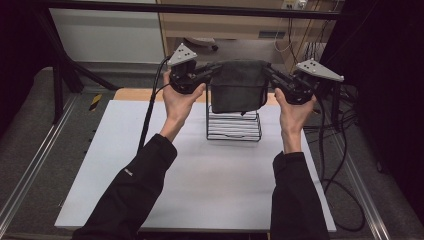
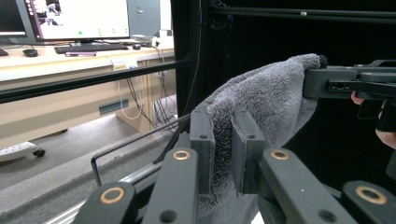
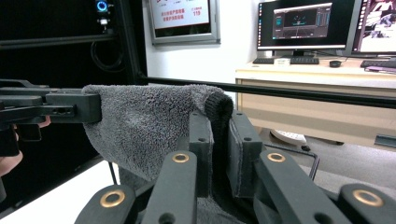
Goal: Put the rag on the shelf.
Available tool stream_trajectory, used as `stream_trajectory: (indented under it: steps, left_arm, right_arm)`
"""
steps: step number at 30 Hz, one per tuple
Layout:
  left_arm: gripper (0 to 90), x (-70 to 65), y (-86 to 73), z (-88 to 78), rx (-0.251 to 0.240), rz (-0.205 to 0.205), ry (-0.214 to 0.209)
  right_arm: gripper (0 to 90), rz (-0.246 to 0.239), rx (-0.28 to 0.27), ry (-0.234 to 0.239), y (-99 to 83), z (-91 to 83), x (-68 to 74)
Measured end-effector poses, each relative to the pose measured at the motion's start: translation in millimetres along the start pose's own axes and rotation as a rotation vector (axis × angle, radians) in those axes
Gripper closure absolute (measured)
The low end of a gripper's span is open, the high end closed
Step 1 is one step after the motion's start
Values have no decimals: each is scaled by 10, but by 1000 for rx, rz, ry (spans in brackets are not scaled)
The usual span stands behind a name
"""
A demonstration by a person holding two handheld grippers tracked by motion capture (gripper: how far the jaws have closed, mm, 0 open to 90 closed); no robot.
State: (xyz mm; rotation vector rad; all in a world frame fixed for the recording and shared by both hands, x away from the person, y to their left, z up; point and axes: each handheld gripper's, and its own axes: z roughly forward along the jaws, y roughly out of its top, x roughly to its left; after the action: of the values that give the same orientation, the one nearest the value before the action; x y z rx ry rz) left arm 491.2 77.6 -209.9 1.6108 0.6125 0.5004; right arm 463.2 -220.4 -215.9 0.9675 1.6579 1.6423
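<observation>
The grey towel (image 1: 238,85) looks soft, light and limp, so it is best held by its top corners, as now. Its top edge runs from nine to three o'clock; the cloth hangs down over the wire rack (image 1: 234,125) on the white counter (image 1: 200,185). Left gripper (image 1: 207,70) and right gripper (image 1: 270,71) each have their fingers (image 2: 203,140) pinched on a corner.

a white table top (image 1: 200,190) is set on grey floor (image 1: 30,130), framed by black bars (image 1: 190,8). behind it, a wooden desk (image 3: 317,98) is seen with lit monitors (image 3: 301,23), a keyboard (image 2: 88,47) and a white wall (image 3: 187,60).
</observation>
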Motion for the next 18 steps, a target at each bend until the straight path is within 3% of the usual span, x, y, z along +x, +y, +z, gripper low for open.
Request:
stream_trajectory:
  steps: [8, 18]
  left_arm:
    - [799, -50, -72, -53, 20, -9, -17]
    - [775, -115, -113, -122, 72, 17, -24]
  right_arm:
    - [819, -2, 38, 28, -37, -84, 19]
    - [817, -6, 67, 68, -139, -170, 23]
